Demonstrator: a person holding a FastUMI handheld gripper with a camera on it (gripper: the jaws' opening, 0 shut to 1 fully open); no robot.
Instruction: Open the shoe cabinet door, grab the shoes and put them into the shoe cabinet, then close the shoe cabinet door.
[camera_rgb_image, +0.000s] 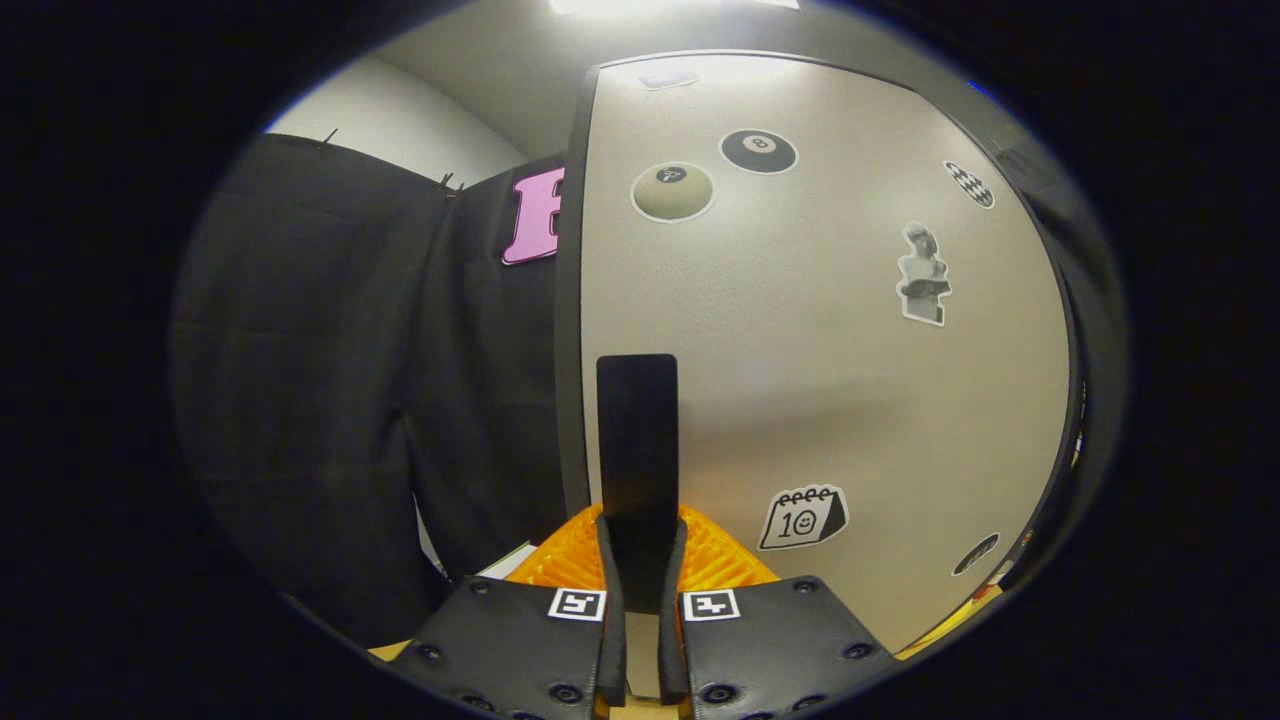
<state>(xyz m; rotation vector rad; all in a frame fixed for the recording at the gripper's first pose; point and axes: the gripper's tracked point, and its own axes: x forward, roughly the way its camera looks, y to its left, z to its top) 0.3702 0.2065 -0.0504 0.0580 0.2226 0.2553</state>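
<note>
Gripper (640, 540): nearest the camera; two fingers run forward side by side, with a square marker tile on top of each finger body.
Jaws: narrow, closed onto the door handle, one finger on either side of its lower end; both appear to press on it.
Door handle (637, 440): dark upright bar, standing straight up out from between the fingertips; mounted near the left edge of the cabinet door.
Finger pads (562, 555): ribbed surfaces flare out on both sides of the handle's base.
Shoe cabinet door (800, 380): pale, flat panel directly ahead of the fingers, very close; dark frame edge runs down its left side, just left of the handle. Cannot tell from this angle whether the door is fully closed or slightly ajar.
Stickers on door: two billiard balls (672, 191) near the top, one pale and one black; a checkered oval (969, 184) upper right; a statue figure (923, 273) at right; a calendar (803, 517) low, just right of the fingers; a dark oval (975, 553) at lower right.
Booth wall (330, 380): black cloth left of the door, hanging in folds, clipped along its top.
Ceiling: light strip (640, 5) overhead.
</note>
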